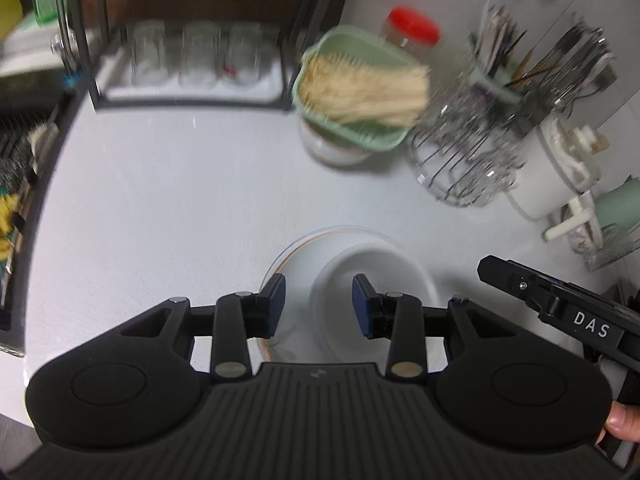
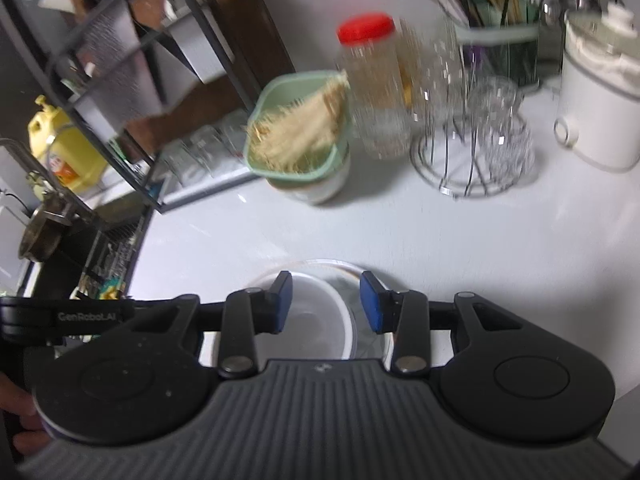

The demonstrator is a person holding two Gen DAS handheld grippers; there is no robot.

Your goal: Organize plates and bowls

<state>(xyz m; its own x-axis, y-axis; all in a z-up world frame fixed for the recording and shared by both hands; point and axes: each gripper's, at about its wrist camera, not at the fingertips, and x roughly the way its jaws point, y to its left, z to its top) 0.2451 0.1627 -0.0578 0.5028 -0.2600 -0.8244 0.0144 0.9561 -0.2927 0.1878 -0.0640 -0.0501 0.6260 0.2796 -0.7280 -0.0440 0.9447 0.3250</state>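
— What are the dishes like right now?

— A plain white bowl [image 1: 370, 280] sits inside a wider white plate [image 1: 288, 264] with a thin orange line round its rim. In my left camera they lie low in the frame, just right of centre; in the right one they are at bottom centre, partly behind the fingers.

— And your grippers?

— My left gripper [image 1: 319, 306] hangs above them with its jaws apart and nothing between the blue pads. My right gripper [image 2: 326, 302] is the same: parted, empty, over the bowl.

— The surface?

— A pale grey countertop [image 1: 180, 200], smooth and bare around the plate.

— Behind it?

— A green basket [image 1: 352, 84] of pale sticks sits on another white bowl at upper centre, a red-lidded jar [image 1: 412, 32] beside it. A wire glass stand [image 2: 472, 148] and a white cooker [image 2: 600, 100] fill the upper right. A dark shelf rack [image 1: 188, 60] with glasses stands at upper left. All of it is blurred.
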